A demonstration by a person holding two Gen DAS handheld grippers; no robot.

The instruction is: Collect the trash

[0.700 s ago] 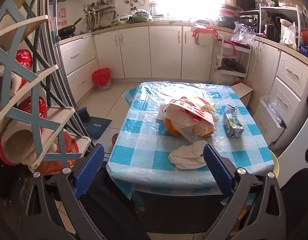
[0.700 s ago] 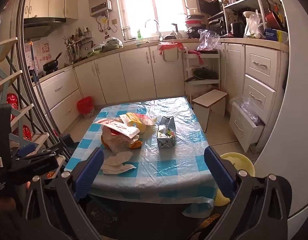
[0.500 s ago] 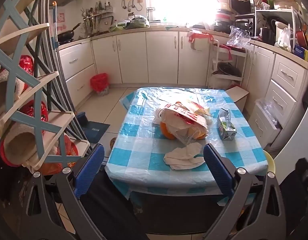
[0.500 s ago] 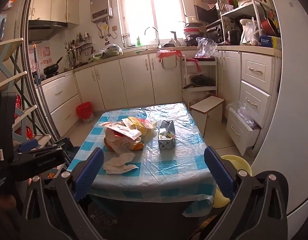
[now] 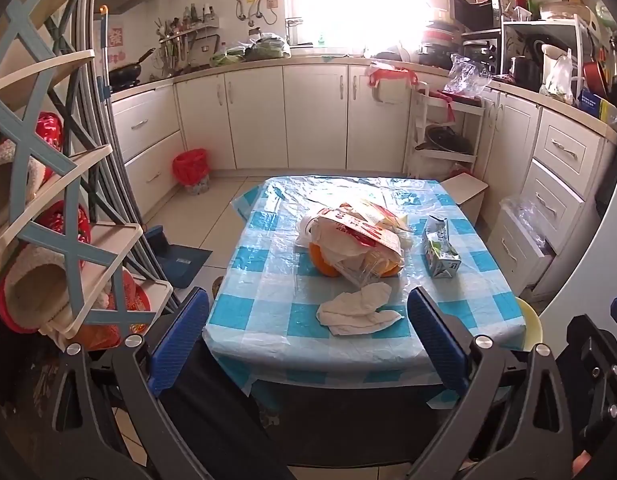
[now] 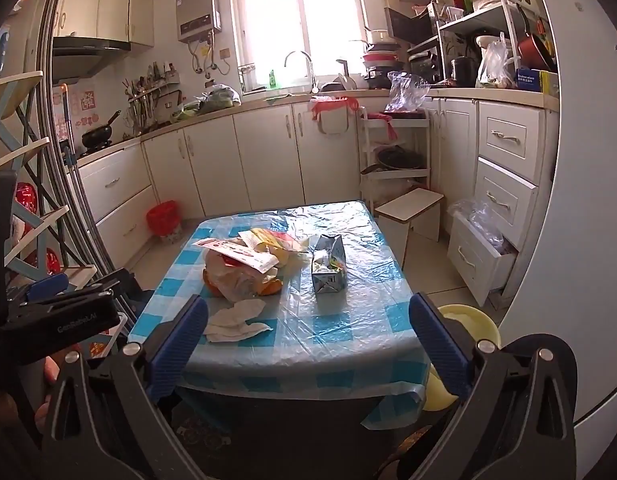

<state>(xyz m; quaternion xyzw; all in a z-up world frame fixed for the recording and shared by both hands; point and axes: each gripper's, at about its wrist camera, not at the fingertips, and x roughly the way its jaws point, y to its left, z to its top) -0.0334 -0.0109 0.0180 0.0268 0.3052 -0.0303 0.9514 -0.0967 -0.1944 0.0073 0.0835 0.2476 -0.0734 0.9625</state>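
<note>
Room: kitchen, white cabinets along the back, bright window top centre, small table [image 5: 268, 312] mid-frame with a blue-checked cloth under clear plastic.
Trash pile: crumpled plastic bag [image 5: 348, 248] at table centre in my left view, printed wrappers on top, something orange under it. Same bag [image 6: 240, 276] sits left of centre in my right view.
Tissue: crumpled white tissue [image 5: 358, 312] near the table's front edge, just below the bag, apart from it. In my right view the tissue [image 6: 236, 318] lies close to my left blue pad in the picture; whether it touches I cannot tell.
Carton: opened drink carton [image 5: 438, 252] right of the bag, lying tilted on the cloth, apart from the bag. Right view shows the carton [image 6: 328, 268] at frame centre.
Left gripper [image 5: 308, 336]: I see jaws wide apart, nothing between the pads, short of the table's near edge, pointing down at it.
Right gripper [image 6: 308, 340]: jaws wide apart too, nothing held, aimed at the table's front edge.
Bin: red-lined bin [image 5: 190, 168] on the floor at left by the cabinets, well apart from the table.
Floor right: yellow basin [image 6: 468, 320] partly behind my right pad, low right of frame.
Left edge: blue-and-cream shelf rack [image 5: 48, 184] fills the left side of my left view.
</note>
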